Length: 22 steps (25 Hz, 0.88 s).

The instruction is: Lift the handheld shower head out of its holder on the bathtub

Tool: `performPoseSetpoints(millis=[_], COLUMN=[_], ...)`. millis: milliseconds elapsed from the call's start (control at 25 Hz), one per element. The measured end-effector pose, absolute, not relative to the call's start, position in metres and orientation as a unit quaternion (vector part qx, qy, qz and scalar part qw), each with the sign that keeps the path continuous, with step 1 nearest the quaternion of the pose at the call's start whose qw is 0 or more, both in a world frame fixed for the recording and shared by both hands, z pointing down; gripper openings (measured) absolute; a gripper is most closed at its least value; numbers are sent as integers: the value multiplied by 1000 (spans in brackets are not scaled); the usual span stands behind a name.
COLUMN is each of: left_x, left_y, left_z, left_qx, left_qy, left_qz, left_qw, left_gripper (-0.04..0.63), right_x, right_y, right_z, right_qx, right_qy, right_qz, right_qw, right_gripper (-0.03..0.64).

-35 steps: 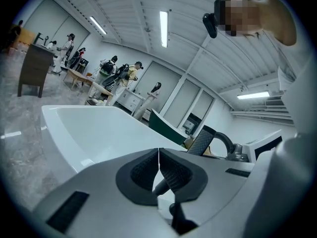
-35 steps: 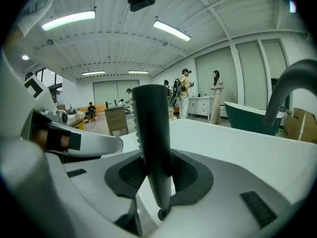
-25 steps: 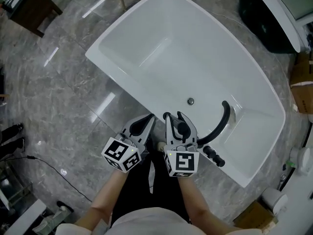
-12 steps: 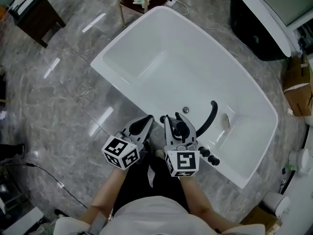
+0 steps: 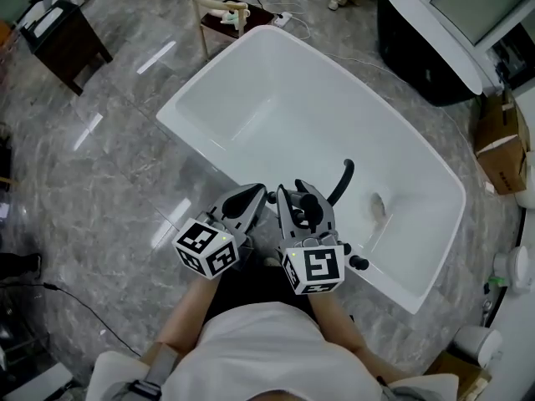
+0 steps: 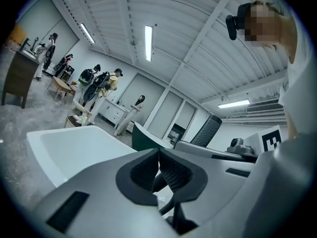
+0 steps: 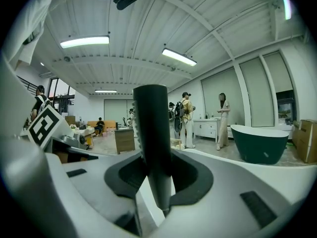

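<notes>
The shower head sits in the right tongs. In the right gripper view it is a slim dark wand standing upright between the jaws, which are part-way closed and pressed on its shaft. Its blunt top is well above them and its narrowing lower end just below. Its long axis therefore runs up and down, crosswise to the way the tongs point, so any further lift is best made straight up along it (no holder shows round the lower end, so I judge it free or nearly so, though the holder itself is out of sight). In the head view the grip hangs just over the near rim of the white bathtub, beside the curved black spout and the knobs. The left tongs are just to the left, tips together, gripping nothing that I can make out. Both forearms reach forward from the body, with the tongs side by side and pointing roughly level over the rim.
</notes>
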State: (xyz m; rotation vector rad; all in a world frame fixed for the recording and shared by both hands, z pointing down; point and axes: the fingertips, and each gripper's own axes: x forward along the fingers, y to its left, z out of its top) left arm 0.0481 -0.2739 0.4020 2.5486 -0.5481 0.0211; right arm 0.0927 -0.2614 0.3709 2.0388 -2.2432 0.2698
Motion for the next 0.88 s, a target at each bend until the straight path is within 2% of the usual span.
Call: performPoseSetpoints(millis=[600, 880], left_x=[61, 80], left_y=[-234, -224], left_z=[358, 361], left_qx=[957, 959], left_qy=[-169, -156], left_qz=[2, 8], left_qw=[234, 237], left_gripper=[12, 12], right_x=[138, 203], right_y=[-192, -143], right_z=[312, 296], right_qx=[688, 734], right_qy=[-720, -670], right_qz=[94, 107], right_qw=[4, -20], right_gripper=[132, 132])
